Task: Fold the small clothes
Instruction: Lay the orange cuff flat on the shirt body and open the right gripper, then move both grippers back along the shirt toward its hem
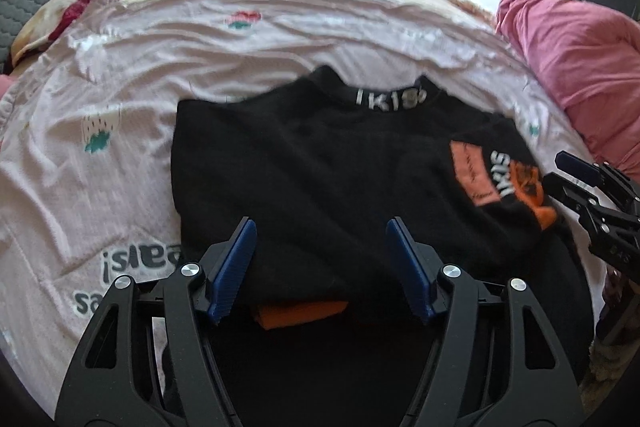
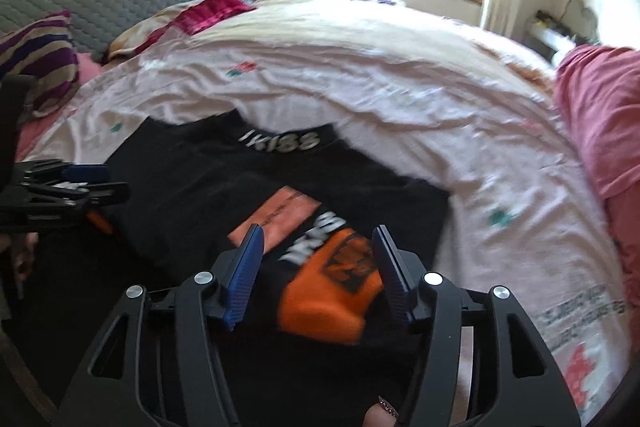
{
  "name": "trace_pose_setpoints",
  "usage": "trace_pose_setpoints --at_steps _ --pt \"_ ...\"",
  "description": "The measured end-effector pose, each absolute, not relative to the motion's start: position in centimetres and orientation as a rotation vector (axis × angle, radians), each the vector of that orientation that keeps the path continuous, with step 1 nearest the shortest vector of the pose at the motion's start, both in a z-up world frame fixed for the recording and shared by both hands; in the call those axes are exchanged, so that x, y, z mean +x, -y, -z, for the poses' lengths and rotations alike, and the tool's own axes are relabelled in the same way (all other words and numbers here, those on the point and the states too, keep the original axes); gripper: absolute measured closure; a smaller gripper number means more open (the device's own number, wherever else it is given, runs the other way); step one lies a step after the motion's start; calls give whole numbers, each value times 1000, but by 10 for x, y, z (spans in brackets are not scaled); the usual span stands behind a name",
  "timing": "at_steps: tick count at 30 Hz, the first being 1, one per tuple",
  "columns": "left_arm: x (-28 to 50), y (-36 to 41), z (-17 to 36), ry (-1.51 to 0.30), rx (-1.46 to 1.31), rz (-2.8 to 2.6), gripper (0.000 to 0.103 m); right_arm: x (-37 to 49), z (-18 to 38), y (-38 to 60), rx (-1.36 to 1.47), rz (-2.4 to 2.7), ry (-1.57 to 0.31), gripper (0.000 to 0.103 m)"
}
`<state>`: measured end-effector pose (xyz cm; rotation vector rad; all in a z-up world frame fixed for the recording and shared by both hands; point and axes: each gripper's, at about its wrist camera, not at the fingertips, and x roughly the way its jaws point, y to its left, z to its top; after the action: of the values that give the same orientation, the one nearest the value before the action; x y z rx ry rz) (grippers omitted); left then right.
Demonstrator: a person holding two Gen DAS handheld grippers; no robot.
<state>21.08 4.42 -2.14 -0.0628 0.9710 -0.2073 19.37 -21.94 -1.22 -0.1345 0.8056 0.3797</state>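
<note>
Black sweater (image 1: 320, 163) on bedsheet (image 1: 120, 87): soft, limp, light. Left gripper (image 1: 320, 267) and right gripper (image 2: 318, 271) parted, empty. Best taken at hem corners.

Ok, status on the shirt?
Left gripper open, right gripper open, neither gripping. Black shirt partly folded on bed. Nothing in the way.

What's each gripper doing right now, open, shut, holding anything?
Left gripper: open, jaws apart over the black knit top with orange patches, gripping nothing.
Right gripper: open, jaws astride the top's orange cuff, pads not pressing it.
</note>
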Motion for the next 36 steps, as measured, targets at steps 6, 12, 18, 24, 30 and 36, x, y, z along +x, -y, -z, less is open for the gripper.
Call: trace_pose_setpoints --at_steps 6,12,18,24,30,36 --pt "209 -42 27 -983 -50 211 37 194 37 210 -147 -386 -884 48" --pt "209 -37 34 -1000 -24 203 37 195 56 219 -117 -364 -929 46" --pt "208 -33 36 -996 3 199 32 190 57 220 -122 -354 -907 46" --pt "207 -35 30 -986 -27 197 25 187 49 229 -78 -366 -888 39" --pt "201 -43 16 -953 -58 183 23 182 37 237 -35 -371 -842 32" --pt "195 -51 0 -908 -75 148 12 173 14 241 -12 -375 -771 17"
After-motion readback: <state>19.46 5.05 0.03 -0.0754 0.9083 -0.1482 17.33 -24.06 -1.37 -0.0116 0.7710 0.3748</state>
